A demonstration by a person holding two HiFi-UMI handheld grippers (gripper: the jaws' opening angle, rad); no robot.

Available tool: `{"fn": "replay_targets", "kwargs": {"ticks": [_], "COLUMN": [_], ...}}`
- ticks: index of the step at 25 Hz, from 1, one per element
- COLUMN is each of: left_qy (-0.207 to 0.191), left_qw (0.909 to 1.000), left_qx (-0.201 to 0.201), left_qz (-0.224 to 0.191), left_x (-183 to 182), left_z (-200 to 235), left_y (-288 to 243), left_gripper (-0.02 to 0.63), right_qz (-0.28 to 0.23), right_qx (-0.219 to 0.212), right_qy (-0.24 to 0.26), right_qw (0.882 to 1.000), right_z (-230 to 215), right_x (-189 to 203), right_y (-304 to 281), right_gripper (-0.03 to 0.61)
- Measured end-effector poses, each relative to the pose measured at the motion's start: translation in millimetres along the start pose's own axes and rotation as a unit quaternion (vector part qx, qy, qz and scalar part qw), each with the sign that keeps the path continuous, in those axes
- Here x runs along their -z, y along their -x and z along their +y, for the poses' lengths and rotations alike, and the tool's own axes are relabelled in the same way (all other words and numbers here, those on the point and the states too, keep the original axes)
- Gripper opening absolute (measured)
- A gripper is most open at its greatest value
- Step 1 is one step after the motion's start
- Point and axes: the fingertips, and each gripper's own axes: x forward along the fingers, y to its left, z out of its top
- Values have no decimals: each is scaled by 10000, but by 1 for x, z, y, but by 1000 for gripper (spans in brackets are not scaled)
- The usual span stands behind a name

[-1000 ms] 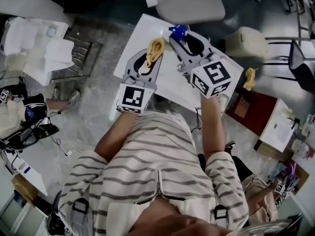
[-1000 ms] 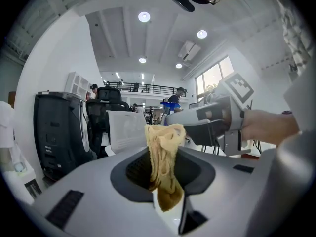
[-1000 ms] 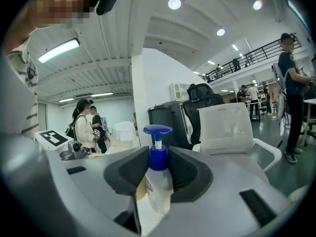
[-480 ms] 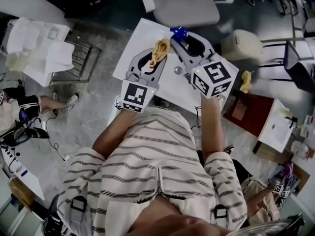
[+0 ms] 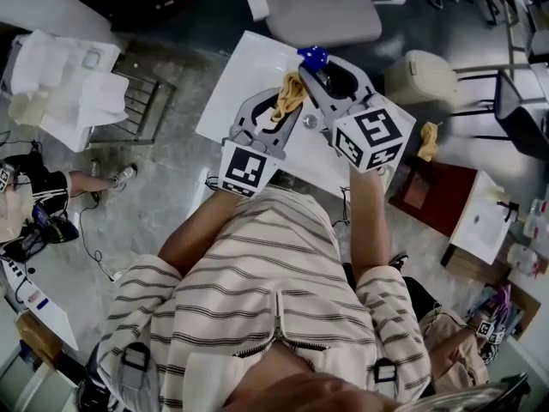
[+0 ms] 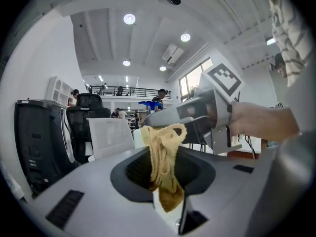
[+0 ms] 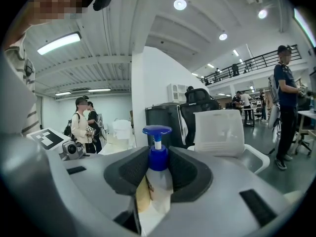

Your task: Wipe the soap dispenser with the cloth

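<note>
In the head view, a person in a striped shirt (image 5: 257, 290) holds both grippers over a white table (image 5: 240, 75). The left gripper (image 5: 286, 99) has a yellow cloth (image 5: 292, 88) bunched between its jaws. The right gripper (image 5: 322, 72) carries the soap dispenser (image 5: 313, 57), of which only the blue pump top shows past the jaw tips. The cloth sits just beside the right gripper's near jaw, close to the dispenser. Whether it touches the bottle cannot be told from here.

In the left gripper view, the jaws are closed tight on the cloth. It hangs in folds down the gap, and a loop stands up above the tips (right in front of the other gripper's grey body).

In the right gripper view, the jaws are partly closed and clamp the dispenser by its pale bottle. The blue collar sits level with the pads, and the pump head stands upright above them. A white chair (image 7: 219, 132) stands beyond.
</note>
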Motion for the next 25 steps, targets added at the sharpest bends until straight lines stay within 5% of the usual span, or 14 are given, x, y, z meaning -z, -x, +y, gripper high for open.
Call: {"fn": "replay_targets", "kwargs": {"ticks": [10,25], "left_qy": [-235,-269], "left_qw": [9988,9982], "left_qx": [432,509], "left_qz": [-52,158], "left_x": [-2,20], "left_z": [-38,-43], "left_y": [-14,-16], "left_gripper": [98,100], "right_qz": [0,-114], "right_qx": [-5,78], "right_qy": [2,-335], "right_qw": [10000,9993], "right_z": [2,-4], "right_x": [1,-4], "right_y": [11,24], "right_gripper": [126,126]}}
